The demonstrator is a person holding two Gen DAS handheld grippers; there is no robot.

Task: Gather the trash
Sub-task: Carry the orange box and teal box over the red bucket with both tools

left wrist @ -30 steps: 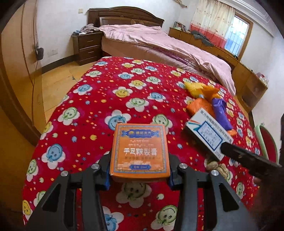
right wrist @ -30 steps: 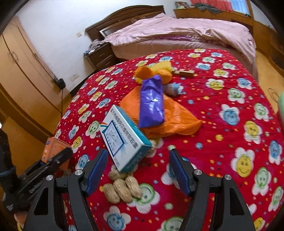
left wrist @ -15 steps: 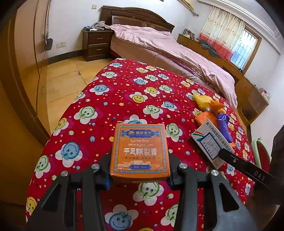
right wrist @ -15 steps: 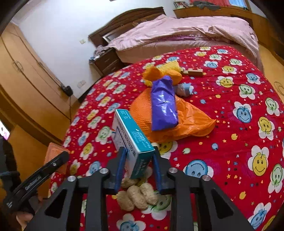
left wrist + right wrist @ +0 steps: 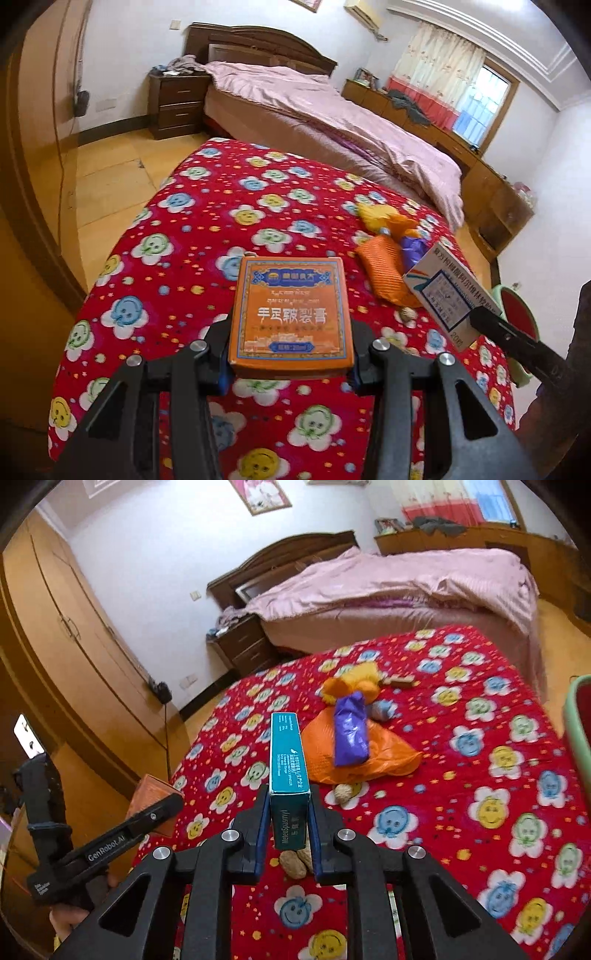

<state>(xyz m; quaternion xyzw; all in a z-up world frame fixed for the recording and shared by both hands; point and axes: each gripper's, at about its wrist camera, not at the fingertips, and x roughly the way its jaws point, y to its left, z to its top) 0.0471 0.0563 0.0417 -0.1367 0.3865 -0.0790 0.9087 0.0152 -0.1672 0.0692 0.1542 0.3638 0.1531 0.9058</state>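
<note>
Left tool (image 5: pixel 290 363) pinches the orange box (image 5: pixel 290 314) flat between its pads, held above the red flowered blanket (image 5: pixel 207 236). Right tool (image 5: pixel 288 834) jaws have just been closing and now clamp the teal box (image 5: pixel 289 771) on edge, lifted off the blanket. Orange bag (image 5: pixel 354 760) with purple packet (image 5: pixel 351 734) on top lies beyond; peanuts (image 5: pixel 295 864) below the teal box.
</note>
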